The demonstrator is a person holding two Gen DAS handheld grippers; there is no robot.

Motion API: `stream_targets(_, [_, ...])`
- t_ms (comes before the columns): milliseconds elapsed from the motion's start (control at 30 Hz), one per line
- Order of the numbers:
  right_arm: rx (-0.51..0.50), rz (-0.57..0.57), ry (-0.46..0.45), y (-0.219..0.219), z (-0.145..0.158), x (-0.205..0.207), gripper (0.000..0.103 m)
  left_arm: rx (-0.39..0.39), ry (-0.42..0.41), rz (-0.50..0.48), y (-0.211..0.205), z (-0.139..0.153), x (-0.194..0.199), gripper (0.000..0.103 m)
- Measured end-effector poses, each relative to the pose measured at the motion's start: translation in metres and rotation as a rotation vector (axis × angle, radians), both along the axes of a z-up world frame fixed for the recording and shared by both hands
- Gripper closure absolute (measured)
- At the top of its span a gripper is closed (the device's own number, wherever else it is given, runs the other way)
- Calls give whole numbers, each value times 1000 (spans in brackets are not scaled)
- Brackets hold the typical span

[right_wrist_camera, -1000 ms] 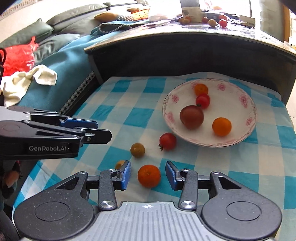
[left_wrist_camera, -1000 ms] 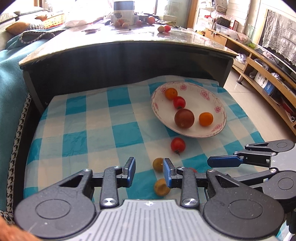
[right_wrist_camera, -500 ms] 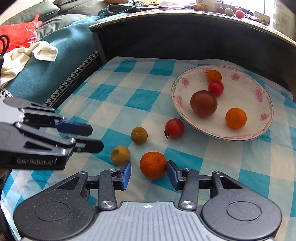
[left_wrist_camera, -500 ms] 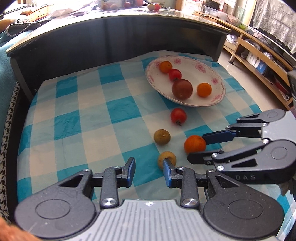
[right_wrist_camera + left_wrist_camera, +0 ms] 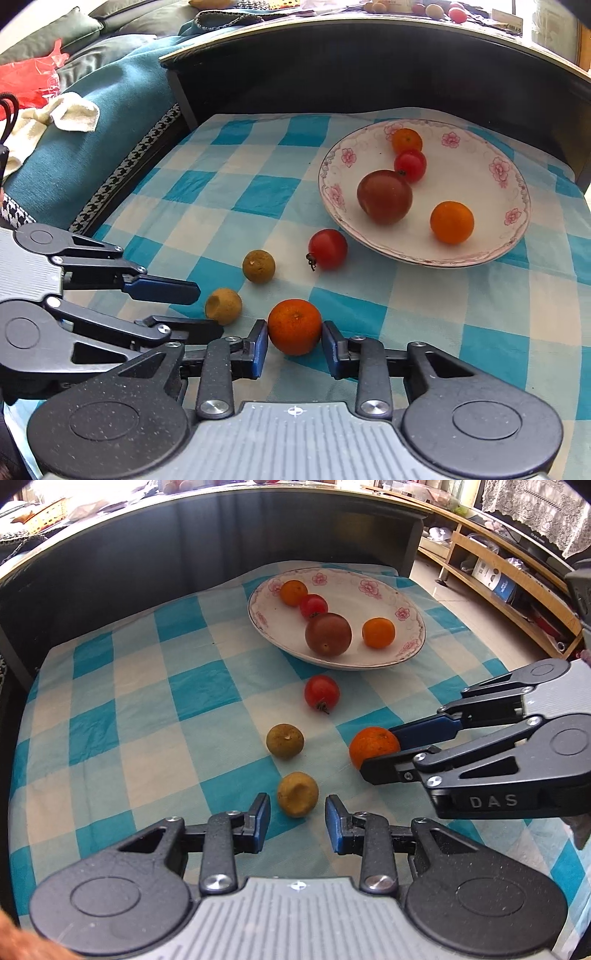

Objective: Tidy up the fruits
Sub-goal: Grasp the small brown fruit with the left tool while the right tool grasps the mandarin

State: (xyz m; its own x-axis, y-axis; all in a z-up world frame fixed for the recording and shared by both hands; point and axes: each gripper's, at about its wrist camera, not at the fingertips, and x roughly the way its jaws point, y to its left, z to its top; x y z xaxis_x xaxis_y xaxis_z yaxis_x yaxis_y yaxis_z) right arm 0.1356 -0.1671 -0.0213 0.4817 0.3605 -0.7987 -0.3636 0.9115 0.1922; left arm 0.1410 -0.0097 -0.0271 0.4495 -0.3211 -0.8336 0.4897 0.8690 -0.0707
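On the checkered cloth (image 5: pixel 192 686), just in front of the flowered plate (image 5: pixel 517 206): right gripper (image 5: pixel 294 338) closing in around the loose orange (image 5: pixel 294 326), pads touching or nearly so, can't tell if really pinching. Left gripper (image 5: pixel 297 818) sitting spread around the dented tan fruit (image 5: pixel 297 794), not touching. Round tan fruit (image 5: pixel 285 741) and red tomato (image 5: pixel 321 693) lying beside the plate.

Glossy ceramic plate (image 5: pixel 410 626), wrinkled checked cloth (image 5: pixel 184 686), matt speckled plastic tongs (image 5: pixel 297 818)
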Motion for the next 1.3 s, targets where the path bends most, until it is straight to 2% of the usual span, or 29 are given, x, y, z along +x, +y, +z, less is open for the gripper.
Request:
stream_targets(300, [-23,-1,1,-9,1,-6,77,25,-12,5,-9,-11,5,62])
stream_targets(600, [-37,13,7,-13,-2,-8,74,41,-38,-15,-12,-9,0,63])
stream_targets(767, [-38,11,2,-13,-2,-8,64,34,-41,-20,-11,-7,0,63])
stream_targets(1300, [-49,17,3,-8,-6,-6,65,40,-39,-9,-11,-12,2,63])
